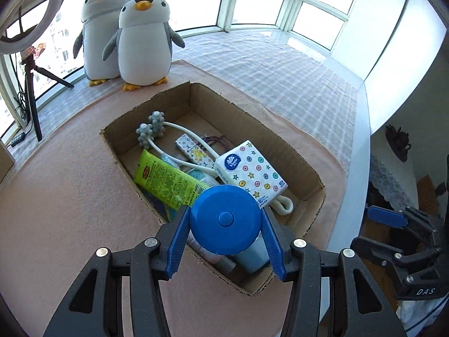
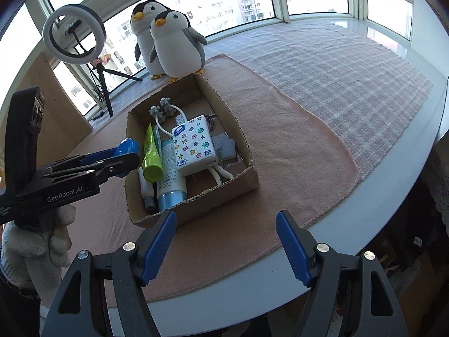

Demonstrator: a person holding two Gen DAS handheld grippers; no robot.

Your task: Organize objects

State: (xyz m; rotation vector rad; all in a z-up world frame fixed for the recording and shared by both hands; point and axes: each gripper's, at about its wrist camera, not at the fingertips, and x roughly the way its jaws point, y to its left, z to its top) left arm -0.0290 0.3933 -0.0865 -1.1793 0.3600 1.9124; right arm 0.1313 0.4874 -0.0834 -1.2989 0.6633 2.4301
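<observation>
Sunlit bay windows curved behind a white table (image 2: 378, 196) spread with a pink cloth (image 2: 280, 146) and a checked one beyond it. Most of the sorting looked done: the cardboard box (image 2: 224, 193) at the middle of the pink cloth already held a tissue pack (image 2: 193, 143), a green tube (image 2: 151, 154), a pale blue tube (image 2: 171, 174), a roller massager (image 1: 153, 129) and smaller bits. By my judgement only one item was left, the blue round tape measure (image 1: 224, 220), pinched in the left gripper (image 1: 224, 224) above the box's near-left corner, not yet released. The right gripper (image 2: 226, 244) hung with its tongs wide and empty over the cloth's near edge. Nothing loose remained visible on the cloth. Two plush penguins (image 2: 171, 39) stood just beyond the box's far corner, a ring light (image 2: 74, 31) at the far left; neither blocked the drop.
</observation>
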